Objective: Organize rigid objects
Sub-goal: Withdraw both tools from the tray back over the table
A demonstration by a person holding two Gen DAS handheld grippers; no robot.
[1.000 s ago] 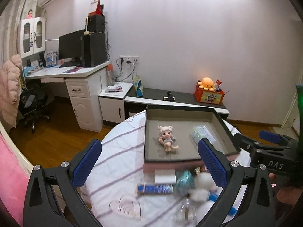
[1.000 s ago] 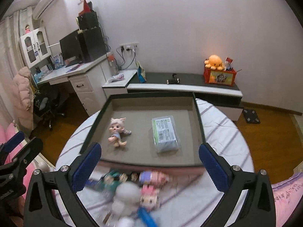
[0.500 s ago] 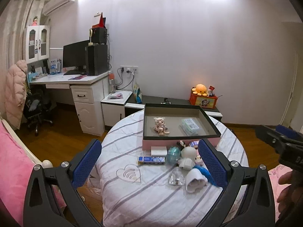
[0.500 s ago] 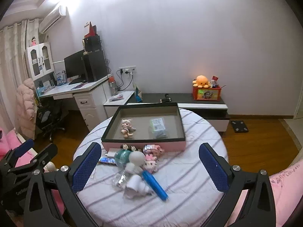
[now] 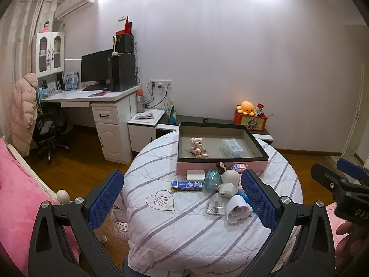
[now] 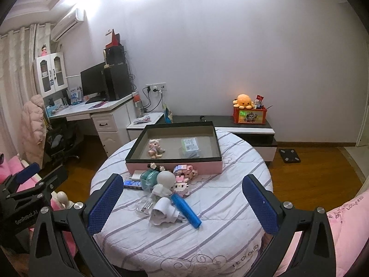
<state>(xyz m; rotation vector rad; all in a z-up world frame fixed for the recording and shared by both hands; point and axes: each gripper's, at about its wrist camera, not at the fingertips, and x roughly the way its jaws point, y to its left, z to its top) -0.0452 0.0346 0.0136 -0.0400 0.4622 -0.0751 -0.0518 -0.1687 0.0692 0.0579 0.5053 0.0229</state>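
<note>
A pink box with a black rim (image 5: pixel 221 165) (image 6: pixel 175 167) sits at the far side of a round table with a striped cloth (image 5: pixel 184 228) (image 6: pixel 221 228). Inside lie a small doll (image 5: pixel 197 146) (image 6: pixel 155 147) and a clear packet (image 5: pixel 231 147) (image 6: pixel 190 147). In front of the box lies a pile: a blue flat box (image 5: pixel 186 185), a teal round case (image 6: pixel 150 179), a white round-headed figure (image 6: pixel 165 181), pink block figures (image 6: pixel 184 170), a blue tube (image 6: pixel 185 210), a white plug (image 5: pixel 237 209). My left gripper (image 5: pixel 182 198) and right gripper (image 6: pixel 182 202) are open, empty, held back well above the table.
A desk with monitor and speakers (image 5: pixel 103 92) stands at the left, an office chair (image 5: pixel 49 129) beside it. A low cabinet holds an orange octopus toy on a red box (image 6: pixel 249 110). Pink bedding (image 5: pixel 16 194) lies at the left, more at the right (image 6: pixel 346 226).
Both grippers have pulled back and up from the box; the whole table and pile have come into view. Both stay open and empty.
</note>
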